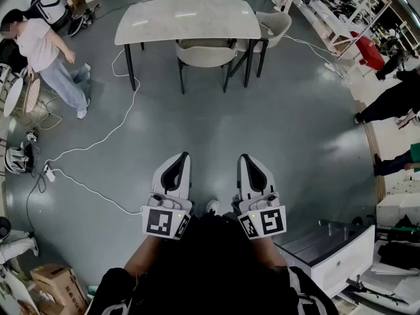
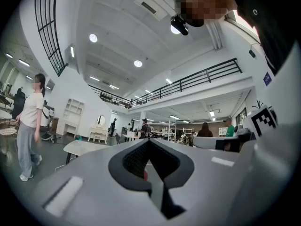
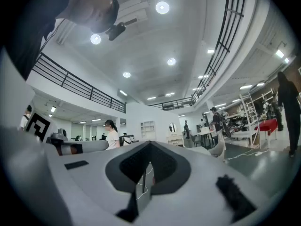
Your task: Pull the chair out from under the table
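- Left gripper (image 1: 181, 157): held level in front of my operator's body, nose toward the table. In the left gripper view its jaws (image 2: 148, 141) are pressed together with nothing between them.
- Right gripper (image 1: 245, 157): just beside the left one and parallel to it. In the right gripper view its jaws (image 3: 150, 143) are likewise pressed together and hold nothing.
- Marker cubes: one sits at the rear of each gripper, the left cube (image 1: 164, 222) and the right cube (image 1: 262, 223), both close against the operator's dark clothing.
- Chair (image 1: 205, 54): a beige upholstered shell on dark legs, tucked under the near long edge of the table, backrest toward me. It stands well apart from both grippers, with open grey floor between.
- Table (image 1: 187, 18): a pale rounded-rectangle top on dark legs, at the far side of the floor.
- Second chair (image 1: 275, 23): same type, at the table's right end.
- White cable (image 1: 105, 136): trails across the floor from near the table's left legs toward the left edge of the head view.
- Bystander (image 1: 39, 44): a person in a white top and light trousers stands left of the table.
- White cabinet (image 1: 335, 251): low, to the right of the operator — not in contact with either gripper.
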`<move>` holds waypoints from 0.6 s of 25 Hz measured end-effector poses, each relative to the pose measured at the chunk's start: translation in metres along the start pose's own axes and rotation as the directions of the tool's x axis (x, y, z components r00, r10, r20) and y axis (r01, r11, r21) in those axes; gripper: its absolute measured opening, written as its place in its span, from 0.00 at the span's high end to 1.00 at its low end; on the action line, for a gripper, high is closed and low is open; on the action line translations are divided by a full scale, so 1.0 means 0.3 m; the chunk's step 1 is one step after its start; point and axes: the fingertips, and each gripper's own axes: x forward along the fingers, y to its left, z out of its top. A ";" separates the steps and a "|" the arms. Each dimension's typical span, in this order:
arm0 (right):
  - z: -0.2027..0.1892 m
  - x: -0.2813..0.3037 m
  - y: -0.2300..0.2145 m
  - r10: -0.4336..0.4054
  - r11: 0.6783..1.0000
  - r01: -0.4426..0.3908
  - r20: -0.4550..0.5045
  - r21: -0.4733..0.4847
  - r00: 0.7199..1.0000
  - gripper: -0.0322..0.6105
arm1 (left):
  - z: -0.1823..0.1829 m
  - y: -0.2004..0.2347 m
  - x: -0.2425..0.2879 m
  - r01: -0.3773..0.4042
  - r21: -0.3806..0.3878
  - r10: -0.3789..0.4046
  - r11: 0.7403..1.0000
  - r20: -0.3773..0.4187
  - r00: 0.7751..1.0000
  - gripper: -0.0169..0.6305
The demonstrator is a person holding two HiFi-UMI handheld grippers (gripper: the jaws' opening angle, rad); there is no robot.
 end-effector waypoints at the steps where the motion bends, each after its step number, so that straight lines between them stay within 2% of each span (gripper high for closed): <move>1: 0.001 -0.001 0.001 0.001 1.000 -0.001 0.001 -0.001 1.000 0.93 | 0.000 0.000 0.000 0.000 -0.001 0.000 1.000 0.001 1.000 0.96; 8: 0.006 -0.014 -0.009 0.015 1.000 -0.015 -0.001 -0.008 1.000 0.93 | 0.004 -0.026 0.007 -0.003 0.000 0.003 1.000 0.001 1.000 0.96; 15: 0.007 -0.047 -0.069 0.028 0.999 -0.028 0.018 0.036 0.999 0.93 | -0.026 -0.075 0.038 -0.015 0.000 0.015 1.000 -0.008 1.000 0.96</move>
